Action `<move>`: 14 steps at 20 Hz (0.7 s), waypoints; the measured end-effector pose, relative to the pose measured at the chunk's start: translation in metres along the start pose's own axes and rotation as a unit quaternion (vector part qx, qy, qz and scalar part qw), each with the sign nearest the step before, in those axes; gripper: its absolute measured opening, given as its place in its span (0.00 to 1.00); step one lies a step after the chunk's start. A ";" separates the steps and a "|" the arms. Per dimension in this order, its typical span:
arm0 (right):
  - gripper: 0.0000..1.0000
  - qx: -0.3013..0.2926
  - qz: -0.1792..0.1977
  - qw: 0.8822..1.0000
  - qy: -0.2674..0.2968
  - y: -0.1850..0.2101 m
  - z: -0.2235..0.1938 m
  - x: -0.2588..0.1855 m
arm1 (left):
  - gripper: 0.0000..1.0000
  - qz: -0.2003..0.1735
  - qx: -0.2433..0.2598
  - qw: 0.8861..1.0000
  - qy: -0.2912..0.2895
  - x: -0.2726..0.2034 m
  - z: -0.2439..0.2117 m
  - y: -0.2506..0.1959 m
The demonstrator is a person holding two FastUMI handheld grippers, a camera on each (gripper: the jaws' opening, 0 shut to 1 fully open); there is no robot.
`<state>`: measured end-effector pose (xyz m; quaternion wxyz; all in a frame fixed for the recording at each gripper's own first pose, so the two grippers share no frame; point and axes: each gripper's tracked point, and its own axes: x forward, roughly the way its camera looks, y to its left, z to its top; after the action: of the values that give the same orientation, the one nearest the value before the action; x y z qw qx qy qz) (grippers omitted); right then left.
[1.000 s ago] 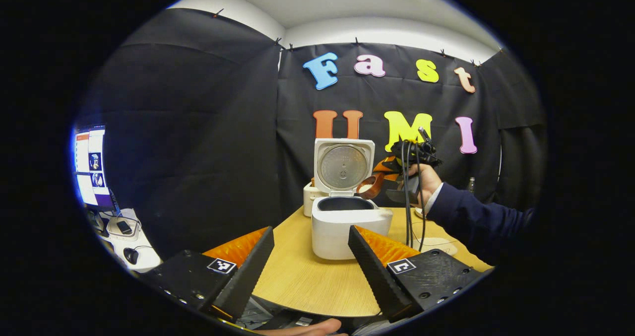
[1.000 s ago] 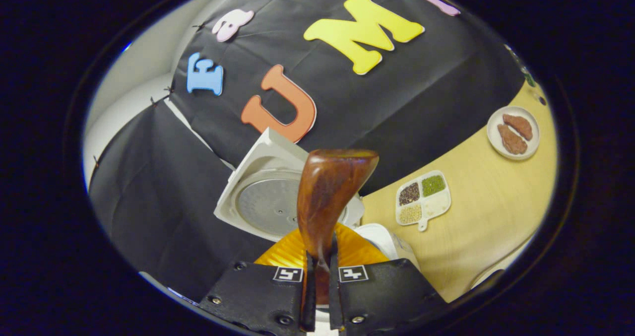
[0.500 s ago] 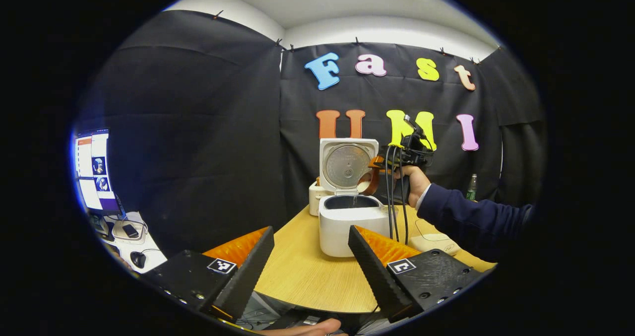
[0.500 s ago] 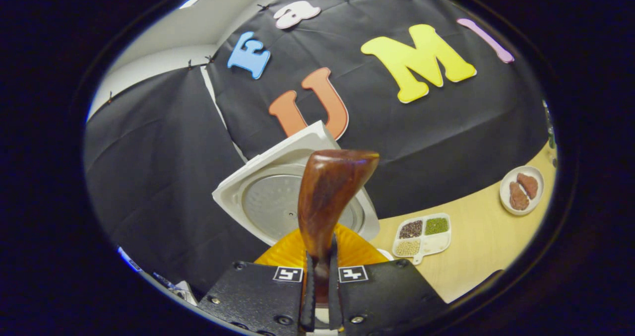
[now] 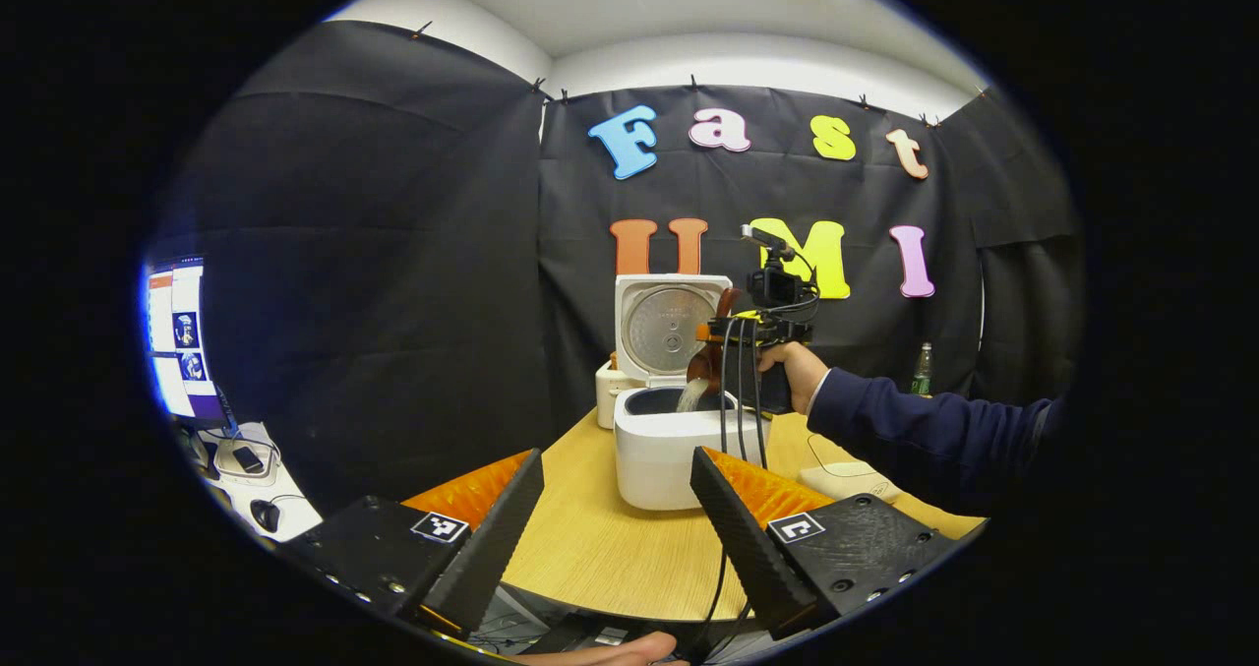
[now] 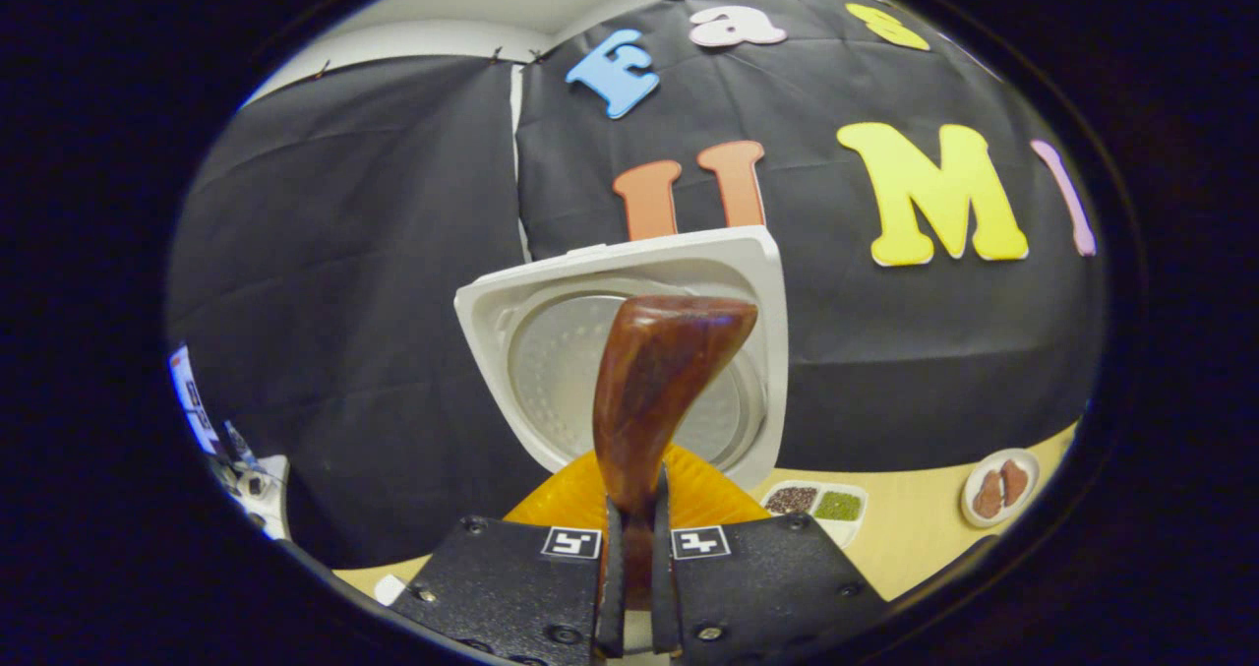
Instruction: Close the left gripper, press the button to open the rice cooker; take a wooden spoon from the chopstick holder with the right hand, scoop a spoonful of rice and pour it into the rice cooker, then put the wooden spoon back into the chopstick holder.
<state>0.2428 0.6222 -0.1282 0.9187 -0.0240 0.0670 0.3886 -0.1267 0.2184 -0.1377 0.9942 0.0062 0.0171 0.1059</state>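
A booth walled with black cloth is seen, with a round wooden counter (image 5: pixel 600 548) at its middle. On the counter stands the white rice cooker (image 5: pixel 679 445), its lid (image 5: pixel 672 320) raised upright and its dark inner pot exposed.

In the left gripper view, the left gripper (image 5: pixel 615 523) is held low over the near edge of the counter, its two fingers spread wide with nothing between them; the cooker is framed in the gap, well apart from the tips. Farther off, the right gripper (image 5: pixel 733 336) is held by a hand (image 5: pixel 787 371) in a dark sleeve just above the open pot. The wooden spoon (image 5: pixel 706 356) is tipped downward there, and a pale stream of rice (image 5: pixel 691 395) is seen falling from its bowl into the pot.

In the right gripper view, the right gripper (image 6: pixel 629 568) is clamped on the handle of the wooden spoon (image 6: pixel 654 381), both fingers pressed against it, with the lid (image 6: pixel 629 351) directly behind. A divided tray of grains (image 6: pixel 816 504) and a small plate (image 6: pixel 998 489) lie on the counter to the right. A white chopstick holder (image 5: pixel 610 395) stands beside the cooker, at its back left.
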 end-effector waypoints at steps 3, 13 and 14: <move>0.16 -0.079 -0.005 0.997 0.002 0.009 -0.001 -0.003 | 0.95 -0.002 0.000 1.000 0.000 0.002 0.000 -0.003; 0.15 -0.171 -0.005 0.985 -0.009 0.012 0.001 -0.025 | 0.95 -0.009 0.002 1.000 -0.003 0.004 -0.002 -0.016; 0.12 -0.166 -0.003 0.986 -0.011 0.009 0.004 -0.030 | 0.95 -0.008 0.004 1.000 -0.005 0.005 -0.002 -0.016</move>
<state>0.2161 0.6079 -0.1201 0.9038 -0.1717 -0.0090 0.3920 -0.1188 0.2039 -0.1397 0.9951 0.0101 0.0128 0.0978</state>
